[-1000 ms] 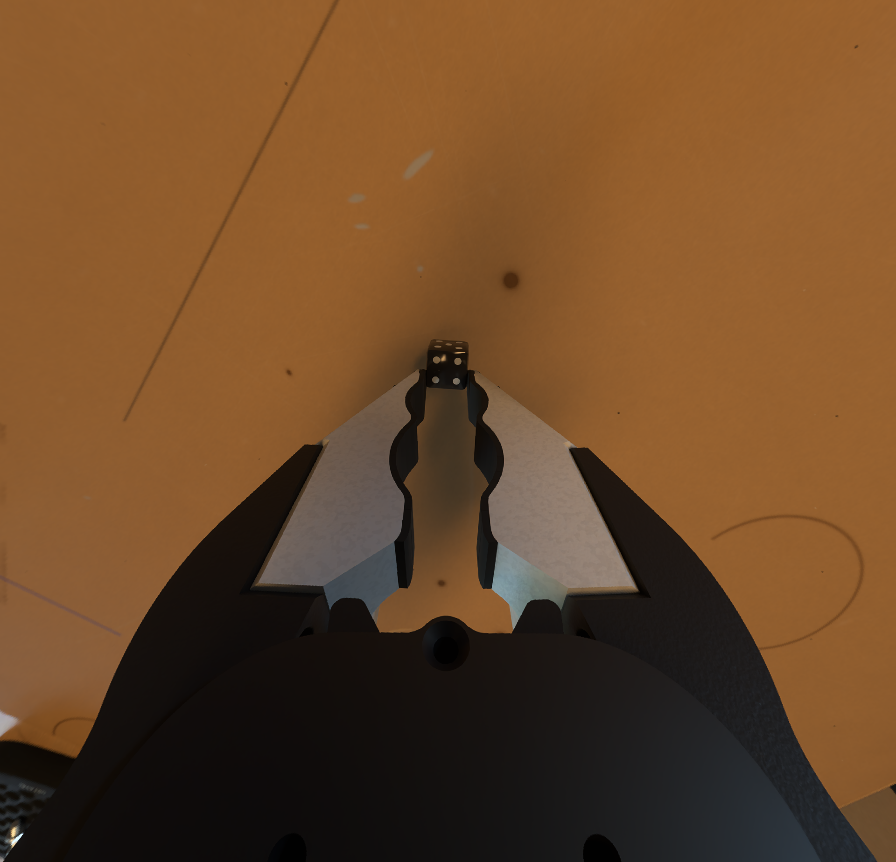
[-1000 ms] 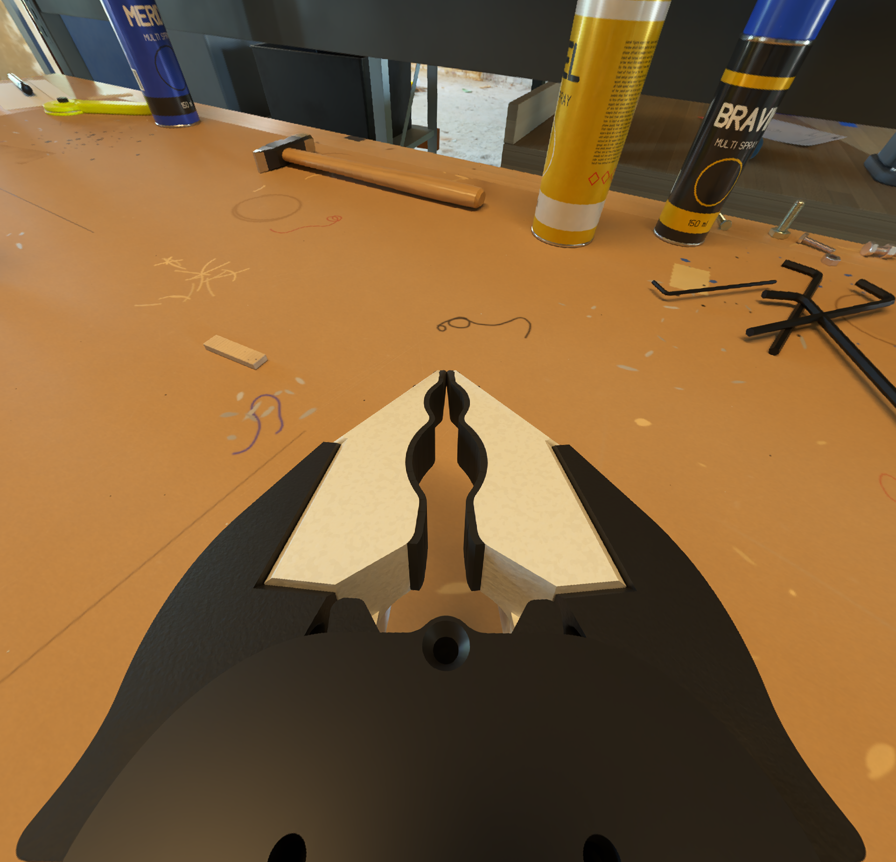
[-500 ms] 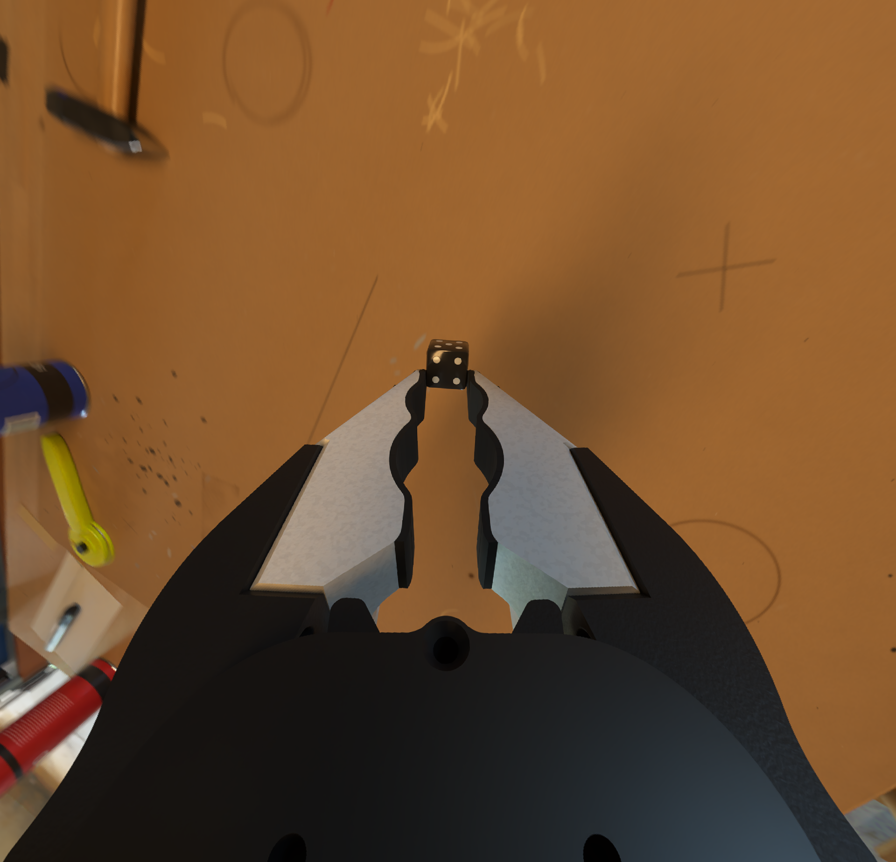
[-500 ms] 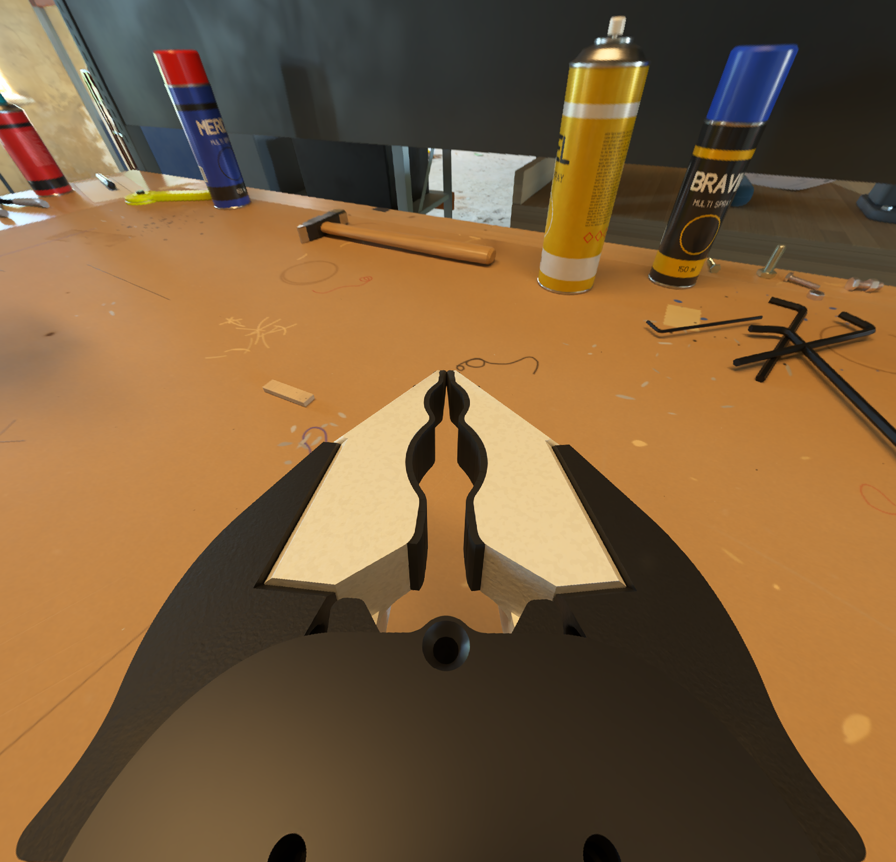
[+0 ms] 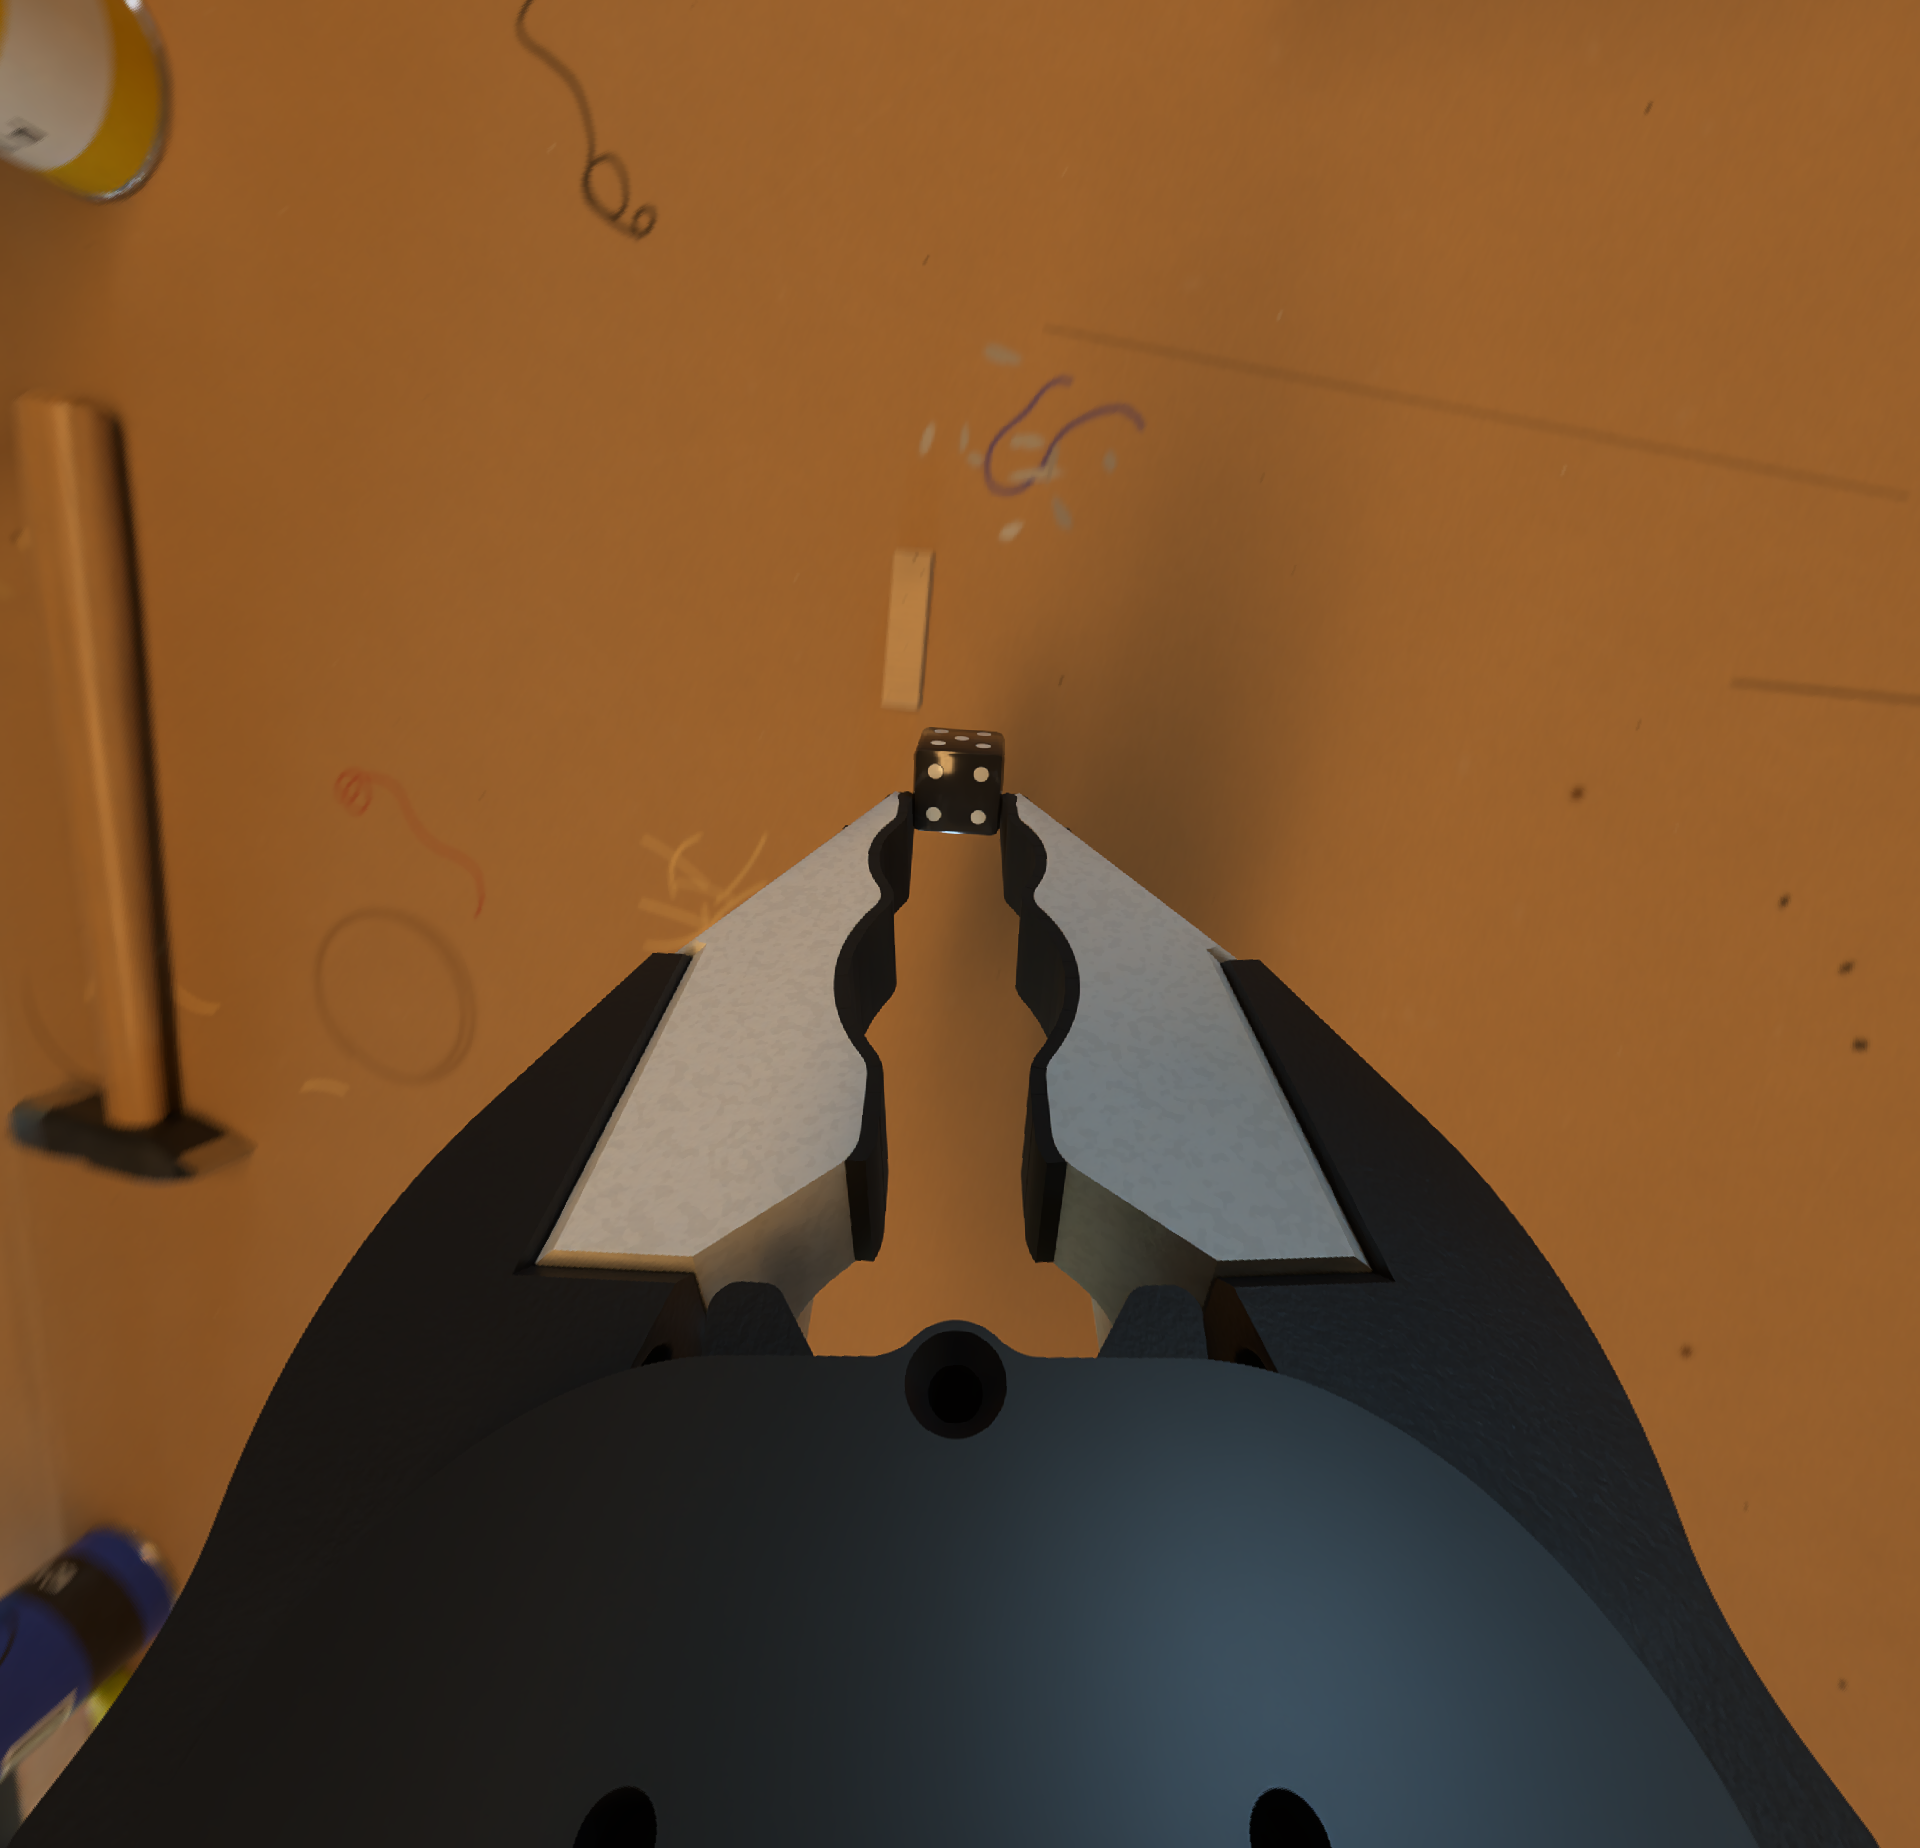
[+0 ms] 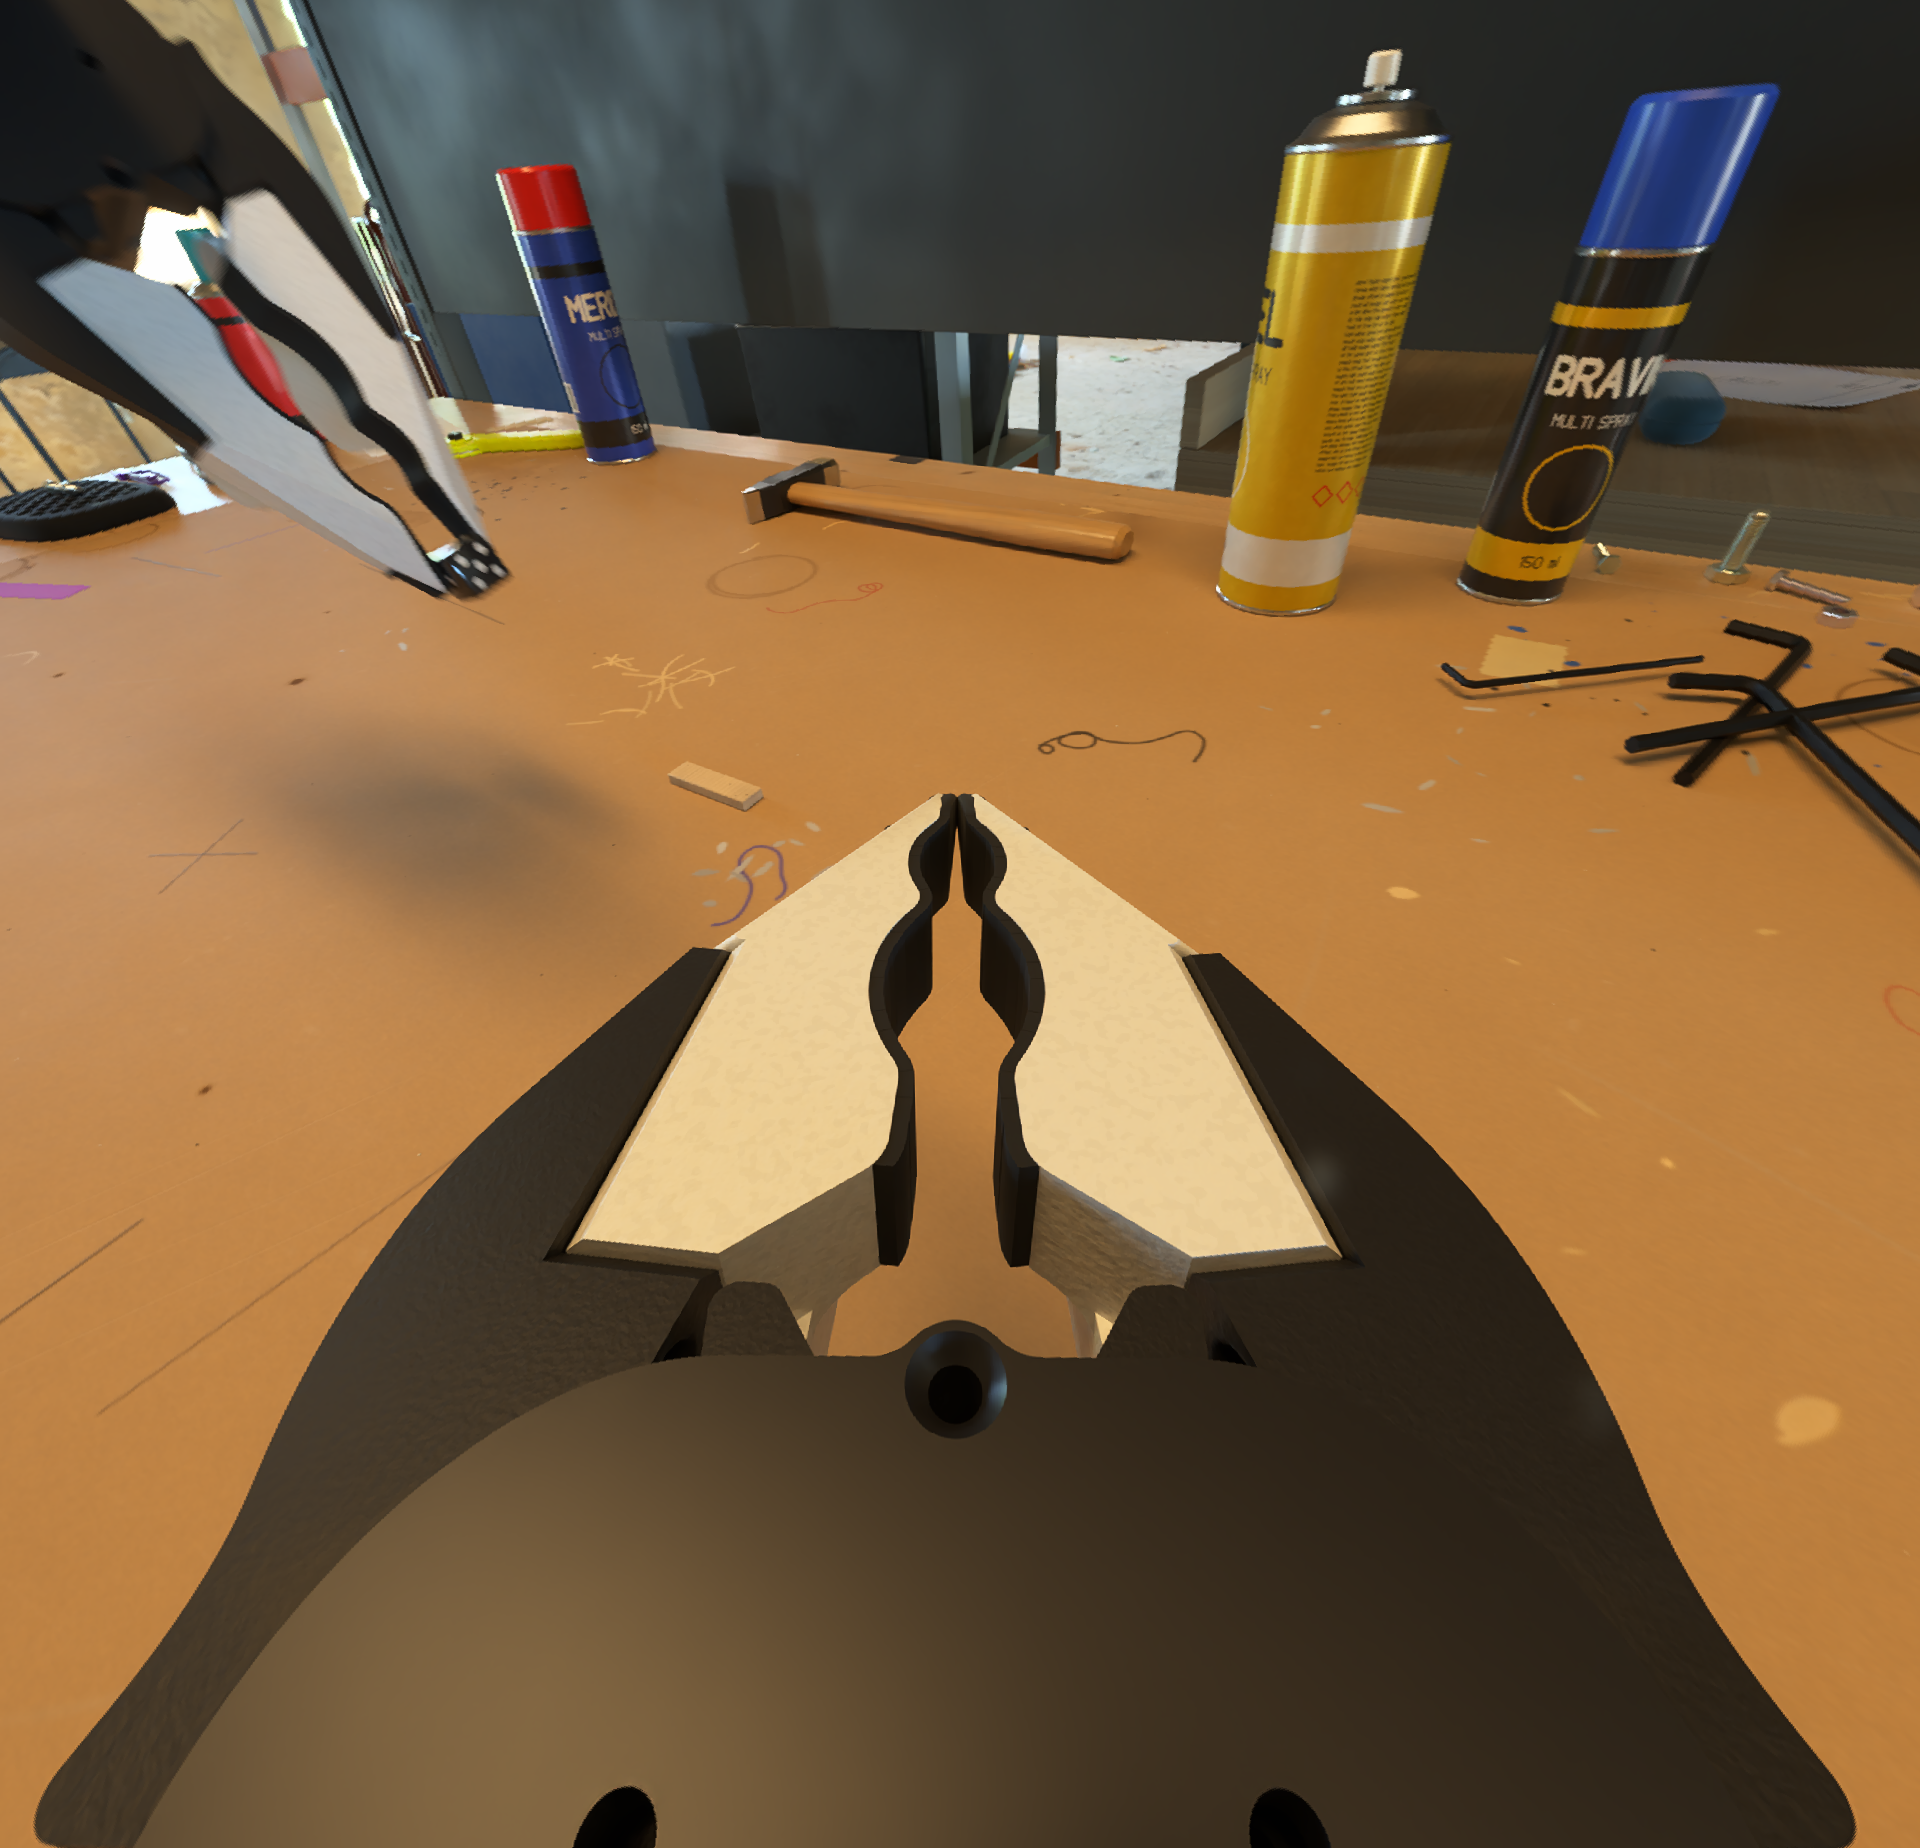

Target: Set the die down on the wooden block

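A: Okay, left wrist view first. Left gripper (image 5: 957, 811) has the die (image 5: 958, 780) pinched at the very tips, jaws only as far apart as the die is wide, up off the bench (image 5: 1455, 240).

B: And the block?

A: Wooden block (image 5: 907, 629) lies flat just past the tips, a touch left of the jaw line. Its long axis runs almost straight ahead, along the fingers, so the die meets its narrow width.

B: So the move is forward, slightly left, then down?

A: My guess, yes. It's a thin strip, so there's little sideways margin.

B: Right wrist view?

A: Right gripper (image 6: 956, 806) is nearly closed and holds nothing. Block (image 6: 715, 785) sits ahead and left of its tips, closer than the left gripper (image 6: 457, 562), which hangs far left, die (image 6: 473, 564) in its tips, well short of the block.

B: Nearer one?

A: Right, but the left carries the die.
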{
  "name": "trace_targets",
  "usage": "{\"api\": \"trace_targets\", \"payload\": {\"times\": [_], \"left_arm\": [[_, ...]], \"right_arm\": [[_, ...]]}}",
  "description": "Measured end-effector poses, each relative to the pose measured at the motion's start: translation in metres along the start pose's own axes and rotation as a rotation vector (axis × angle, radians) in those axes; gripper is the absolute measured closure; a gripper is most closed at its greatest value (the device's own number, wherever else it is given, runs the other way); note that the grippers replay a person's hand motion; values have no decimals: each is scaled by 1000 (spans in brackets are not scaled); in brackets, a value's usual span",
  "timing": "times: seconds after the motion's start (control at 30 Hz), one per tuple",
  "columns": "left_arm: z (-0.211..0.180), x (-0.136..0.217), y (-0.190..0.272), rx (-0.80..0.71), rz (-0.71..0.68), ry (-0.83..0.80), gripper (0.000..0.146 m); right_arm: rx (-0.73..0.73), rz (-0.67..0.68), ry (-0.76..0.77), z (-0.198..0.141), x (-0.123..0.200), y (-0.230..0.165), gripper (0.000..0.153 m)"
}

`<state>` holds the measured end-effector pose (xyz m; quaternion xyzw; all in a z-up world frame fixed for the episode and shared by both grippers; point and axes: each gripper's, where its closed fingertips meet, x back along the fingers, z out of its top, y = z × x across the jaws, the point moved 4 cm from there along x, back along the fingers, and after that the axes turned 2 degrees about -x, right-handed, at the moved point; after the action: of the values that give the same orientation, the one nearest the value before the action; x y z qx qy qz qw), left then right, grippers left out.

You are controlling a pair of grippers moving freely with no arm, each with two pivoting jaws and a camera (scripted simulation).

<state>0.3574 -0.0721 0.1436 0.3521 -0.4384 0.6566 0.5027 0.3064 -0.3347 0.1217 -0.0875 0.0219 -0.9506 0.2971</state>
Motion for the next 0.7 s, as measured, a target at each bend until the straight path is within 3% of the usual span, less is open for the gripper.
{"api": "trace_targets", "payload": {"times": [0.37,0.7], "left_arm": [[55,-80,32,-37,-175,-6,130],[86,-105,23,-59,-161,-28,130]], "right_arm": [[-6,21,31,-3,4,0,153],[-11,39,27,-5,4,-2,153]]}}
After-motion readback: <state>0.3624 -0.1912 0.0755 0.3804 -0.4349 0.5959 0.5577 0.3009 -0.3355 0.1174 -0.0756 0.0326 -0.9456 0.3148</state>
